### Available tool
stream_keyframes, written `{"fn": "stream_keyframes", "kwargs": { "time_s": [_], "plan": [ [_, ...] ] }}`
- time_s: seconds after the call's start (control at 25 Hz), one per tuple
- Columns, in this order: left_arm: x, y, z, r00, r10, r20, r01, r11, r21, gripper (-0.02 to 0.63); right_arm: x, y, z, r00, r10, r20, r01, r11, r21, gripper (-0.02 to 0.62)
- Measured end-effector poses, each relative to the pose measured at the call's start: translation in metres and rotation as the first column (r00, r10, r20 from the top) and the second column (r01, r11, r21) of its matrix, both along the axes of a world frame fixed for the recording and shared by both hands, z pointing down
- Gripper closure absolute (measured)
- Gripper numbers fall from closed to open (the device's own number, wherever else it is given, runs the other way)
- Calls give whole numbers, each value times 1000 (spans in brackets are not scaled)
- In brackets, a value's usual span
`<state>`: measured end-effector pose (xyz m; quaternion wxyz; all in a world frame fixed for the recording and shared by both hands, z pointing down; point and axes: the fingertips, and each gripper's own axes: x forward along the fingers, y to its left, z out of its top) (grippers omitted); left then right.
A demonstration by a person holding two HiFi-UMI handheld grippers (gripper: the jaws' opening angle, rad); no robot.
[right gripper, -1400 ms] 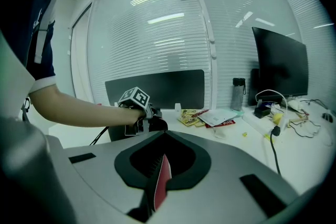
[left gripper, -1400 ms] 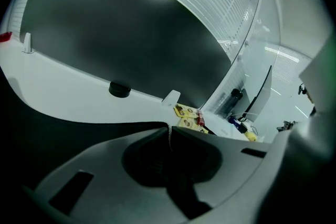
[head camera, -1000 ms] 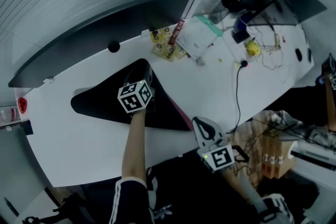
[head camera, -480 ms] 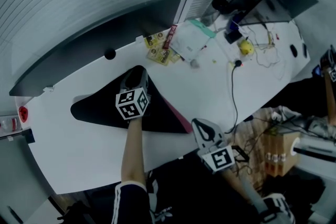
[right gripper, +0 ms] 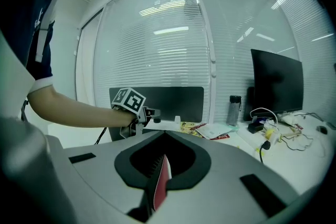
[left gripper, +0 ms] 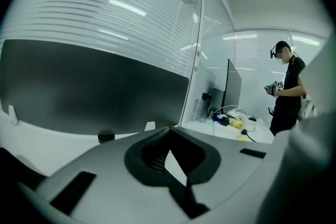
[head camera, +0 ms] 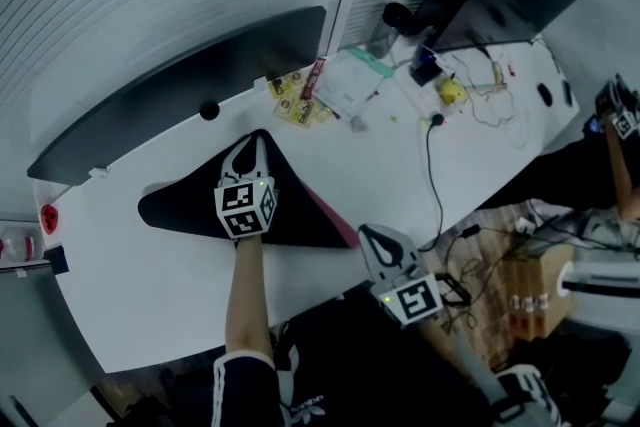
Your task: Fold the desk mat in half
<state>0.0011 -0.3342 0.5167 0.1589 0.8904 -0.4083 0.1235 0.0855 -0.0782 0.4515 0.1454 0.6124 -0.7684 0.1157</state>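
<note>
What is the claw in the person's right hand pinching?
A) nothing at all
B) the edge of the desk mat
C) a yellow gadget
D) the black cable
B: in the right gripper view, the right gripper has its jaws closed on a thin sheet, black on one face and red on the other, which is the desk mat.

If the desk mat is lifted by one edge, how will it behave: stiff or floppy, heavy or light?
Probably floppy: the desk mat bends up at the right gripper, showing its red underside. Likely light for its size, since the edge held there looks thin.
</note>
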Motion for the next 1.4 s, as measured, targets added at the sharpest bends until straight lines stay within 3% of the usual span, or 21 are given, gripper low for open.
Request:
{"fn": "stream_keyframes", "kwargs": {
  "time_s": [0.36,0.6,0.76,1.12,1.4],
  "plan": [
    [-20,39,-54,1000,9,14,-11,986,164,603,-22,21,-19,1000,-28,4,28,997,65,597],
    [-38,62,-87,1000,0,-29,7,973,229,603,-39,33,-20,998,-51,32,49,996,70,597],
    [-54,83,-110,999,-9,-45,21,960,279,603,-54,43,-15,993,-115,41,112,992,66,597],
    [-78,123,-141,996,-77,-54,91,939,331,603,-60,48,-19,976,-215,18,213,972,98,597],
    [-83,157,-159,983,-164,-77,181,918,354,604,-33,51,-30,970,-244,6,242,964,114,597]
  ]
}}
